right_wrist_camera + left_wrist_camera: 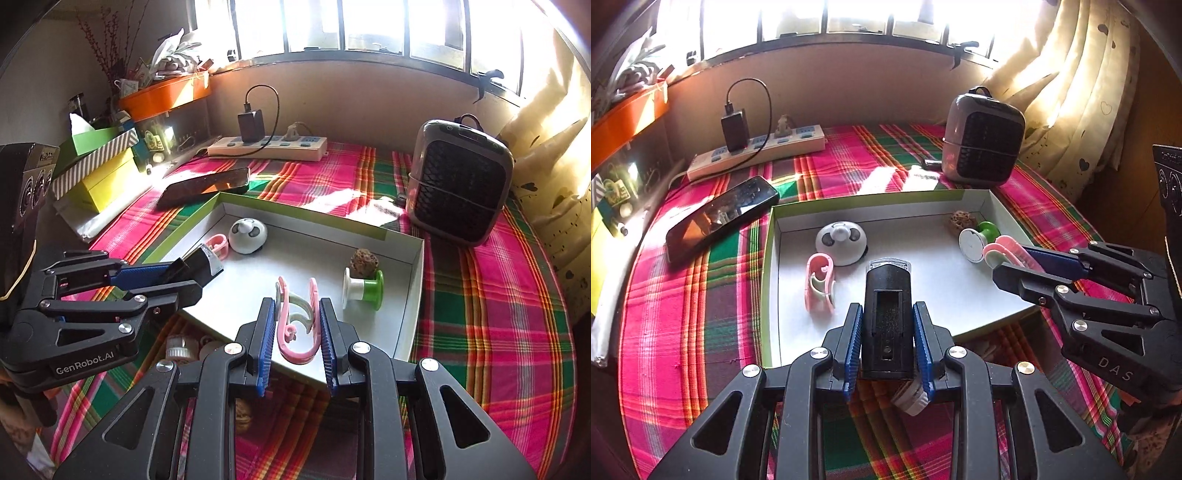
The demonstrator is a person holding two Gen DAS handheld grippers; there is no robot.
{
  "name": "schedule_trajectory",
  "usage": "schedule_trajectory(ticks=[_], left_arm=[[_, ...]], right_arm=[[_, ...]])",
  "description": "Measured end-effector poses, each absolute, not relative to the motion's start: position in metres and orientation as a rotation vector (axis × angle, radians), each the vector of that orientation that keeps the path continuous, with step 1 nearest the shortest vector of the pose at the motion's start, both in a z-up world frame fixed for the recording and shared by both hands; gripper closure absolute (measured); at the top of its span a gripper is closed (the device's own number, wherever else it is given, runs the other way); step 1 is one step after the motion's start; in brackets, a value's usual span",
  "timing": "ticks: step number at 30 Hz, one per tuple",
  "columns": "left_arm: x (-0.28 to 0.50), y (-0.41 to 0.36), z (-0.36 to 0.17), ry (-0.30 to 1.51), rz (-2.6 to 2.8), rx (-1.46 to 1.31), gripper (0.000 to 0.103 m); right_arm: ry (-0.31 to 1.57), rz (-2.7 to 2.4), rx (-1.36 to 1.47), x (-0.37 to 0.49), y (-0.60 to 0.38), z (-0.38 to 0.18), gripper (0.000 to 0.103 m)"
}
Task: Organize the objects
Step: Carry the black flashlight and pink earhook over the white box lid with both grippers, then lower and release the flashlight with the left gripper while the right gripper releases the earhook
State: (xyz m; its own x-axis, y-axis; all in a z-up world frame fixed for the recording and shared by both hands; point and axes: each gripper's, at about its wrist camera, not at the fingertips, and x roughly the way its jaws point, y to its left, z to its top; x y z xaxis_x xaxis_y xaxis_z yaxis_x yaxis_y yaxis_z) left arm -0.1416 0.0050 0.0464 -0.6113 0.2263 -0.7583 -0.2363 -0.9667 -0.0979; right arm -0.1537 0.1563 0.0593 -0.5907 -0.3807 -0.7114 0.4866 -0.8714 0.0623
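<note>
I have four items lying in the shallow box [413, 295], my left gripper [888, 332] clamped on a black device [887, 314] and my right gripper [297, 325] pinching a pink clip [295, 321], both over the box, with caps [181, 349] just outside its near edge left to collect.

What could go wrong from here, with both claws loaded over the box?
1. The left claw grips the black block only by its sides; released from this height it may land on the pink clip lying in the box.
2. The right claw pinches a springy pink clip; it could pop out sideways.
3. The claws work close together over one box and could bump.
</note>
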Motion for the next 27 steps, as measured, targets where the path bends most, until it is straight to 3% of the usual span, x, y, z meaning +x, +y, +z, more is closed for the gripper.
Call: schedule_trajectory(ticks=[27], left_arm=[[-0.187,0.003,0.019,0.017,2.609,-1.314,0.078]], right_arm=[[0.198,-2.413,1.149,-0.217,0.132,0.037,0.079]])
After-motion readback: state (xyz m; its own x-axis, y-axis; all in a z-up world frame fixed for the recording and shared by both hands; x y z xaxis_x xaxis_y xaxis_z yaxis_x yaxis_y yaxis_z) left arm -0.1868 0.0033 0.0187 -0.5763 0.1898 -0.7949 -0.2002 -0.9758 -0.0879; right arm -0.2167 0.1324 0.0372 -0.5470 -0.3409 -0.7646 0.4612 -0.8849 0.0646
